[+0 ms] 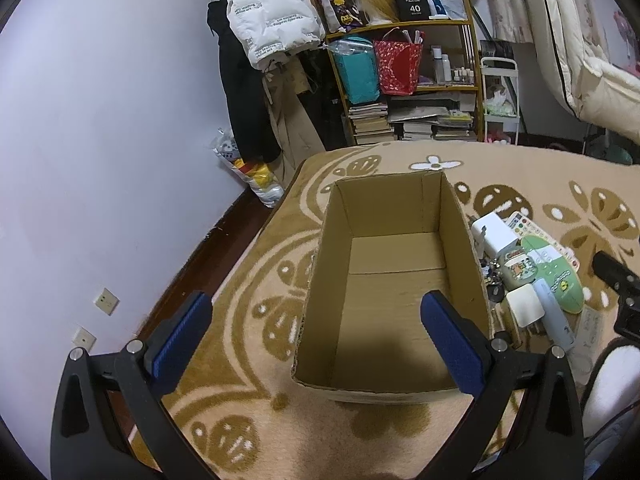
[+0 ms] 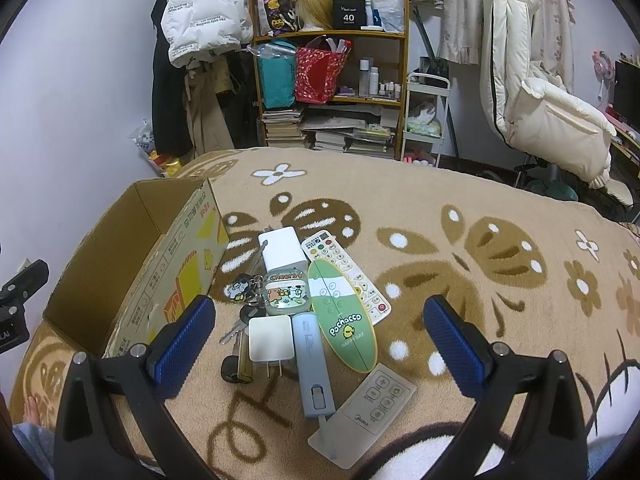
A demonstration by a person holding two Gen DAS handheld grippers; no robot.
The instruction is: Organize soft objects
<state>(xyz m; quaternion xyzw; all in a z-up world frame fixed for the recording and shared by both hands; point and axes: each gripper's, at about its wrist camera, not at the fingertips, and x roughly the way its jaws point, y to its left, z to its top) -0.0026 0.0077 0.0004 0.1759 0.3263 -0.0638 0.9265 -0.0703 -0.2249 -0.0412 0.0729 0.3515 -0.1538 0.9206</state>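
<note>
I am hovering over a tan blanket [image 2: 420, 208] with brown flower shapes, which is spreading out under and beyond both pairs of my jaws. My left gripper [image 1: 316, 320] is hanging wide open and holding nothing, its blue pads [image 1: 182, 332] standing well apart. Directly ahead of it and partly between its jaws, an open cardboard box [image 1: 460, 236] is sitting on the blanket, with only bare cardboard showing inside. My right gripper [image 2: 318, 328] is likewise spread wide and gripping nothing; the same box is lying off to the left of its left finger.

Between and just ahead of my right jaws a pile of small things is lying close together, just beside the box. A green and white oval card marked Pochacco [image 2: 344, 316] is lying on top of a white remote with coloured buttons [image 2: 356, 276]. A blue-grey stick-shaped device [image 2: 310, 364] is lying beside the card, nearer to me. A flat white remote with round icons [image 2: 372, 404] is sitting closest to me, towards the right jaw. A white power brick [image 2: 280, 248] is resting at the far end of the pile, with a green cartoon case [image 2: 286, 288] touching it. A white plug charger [image 2: 270, 338] is sitting next to the stick, and a bunch of keys with charms [image 2: 244, 300] is lying towards the box.
</note>
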